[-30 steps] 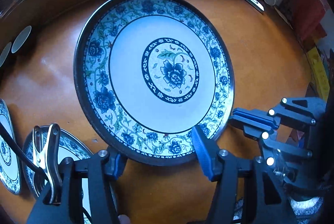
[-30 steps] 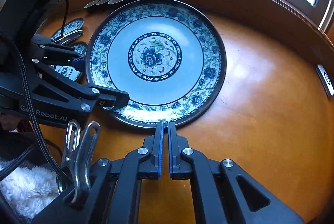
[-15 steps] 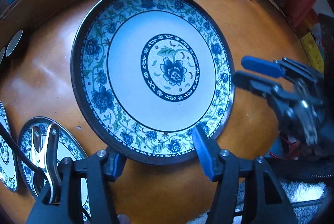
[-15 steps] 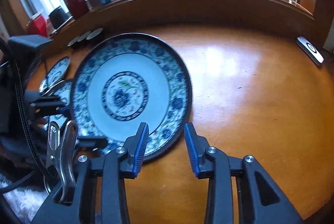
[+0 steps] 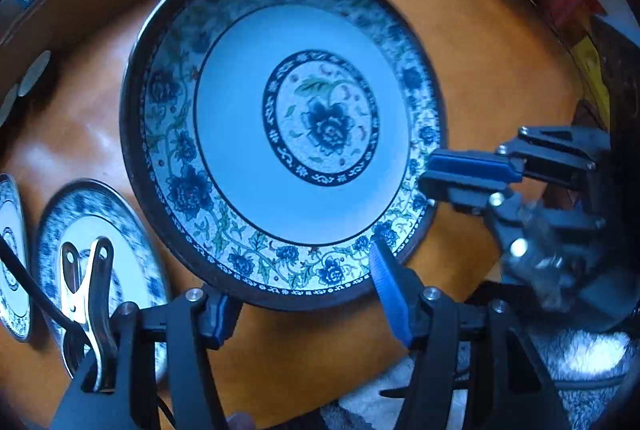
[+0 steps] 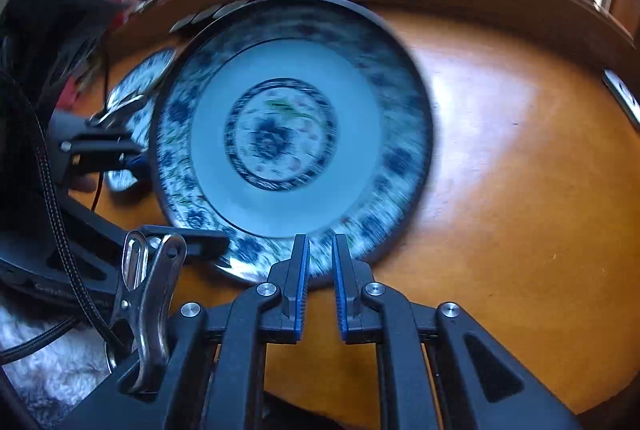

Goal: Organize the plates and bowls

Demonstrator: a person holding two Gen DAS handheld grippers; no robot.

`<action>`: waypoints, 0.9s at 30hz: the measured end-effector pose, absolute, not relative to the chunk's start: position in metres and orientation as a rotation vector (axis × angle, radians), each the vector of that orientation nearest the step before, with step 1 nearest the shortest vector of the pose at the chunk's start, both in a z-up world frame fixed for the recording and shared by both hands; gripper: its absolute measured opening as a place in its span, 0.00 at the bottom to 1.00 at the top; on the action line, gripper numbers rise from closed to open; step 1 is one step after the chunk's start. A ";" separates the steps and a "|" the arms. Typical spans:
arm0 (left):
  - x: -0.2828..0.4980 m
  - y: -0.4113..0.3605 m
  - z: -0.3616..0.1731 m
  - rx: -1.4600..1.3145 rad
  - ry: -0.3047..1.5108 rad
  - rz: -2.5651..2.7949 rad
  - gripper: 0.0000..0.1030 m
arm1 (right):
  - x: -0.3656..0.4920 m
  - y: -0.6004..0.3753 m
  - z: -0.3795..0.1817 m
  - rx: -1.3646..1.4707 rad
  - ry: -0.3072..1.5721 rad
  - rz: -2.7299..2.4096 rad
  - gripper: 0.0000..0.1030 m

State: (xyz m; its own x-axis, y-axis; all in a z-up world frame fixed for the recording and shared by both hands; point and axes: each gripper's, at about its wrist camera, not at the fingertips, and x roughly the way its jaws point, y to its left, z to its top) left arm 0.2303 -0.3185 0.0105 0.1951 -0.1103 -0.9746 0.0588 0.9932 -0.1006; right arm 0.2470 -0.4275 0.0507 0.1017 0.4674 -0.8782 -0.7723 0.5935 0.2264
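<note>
Large round blue-and-white floral porcelain plate (image 5: 296,125) lies flat, face up, mid orange-brown wooden table (image 5: 480,41). Round, so no long axis; centre flower's green stem points about 12 o'clock in my left wrist view.

Two smaller blue-and-white floral plates (image 5: 96,230) sit at 8 o'clock of it, well apart from its rim, also flat.

My left gripper (image 5: 304,294) hangs at the big plate's 6 o'clock edge, jaws spread wide, one blue finger pad (image 5: 390,294) over the rim, the other finger just outside the rim; contact unclear, nothing grasped.

My right gripper (image 6: 320,270) is at the plate's near rim at 6 o'clock in its own view, jaws have just been closing, narrow gap left between the pads. Whether the rim sits between them I cannot tell, frame is blurred.

Small white remote-like object (image 6: 624,97) lies at 3 o'clock near the table edge.
</note>
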 end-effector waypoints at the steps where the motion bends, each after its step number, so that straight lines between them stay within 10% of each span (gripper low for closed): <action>1: 0.228 -0.322 0.010 -0.047 1.364 -0.131 0.61 | 0.242 -0.427 0.053 -0.336 1.122 0.943 0.14; 27: 0.205 -0.288 0.021 -0.011 1.301 0.006 0.78 | 0.256 -0.410 0.048 -0.452 1.072 0.807 0.17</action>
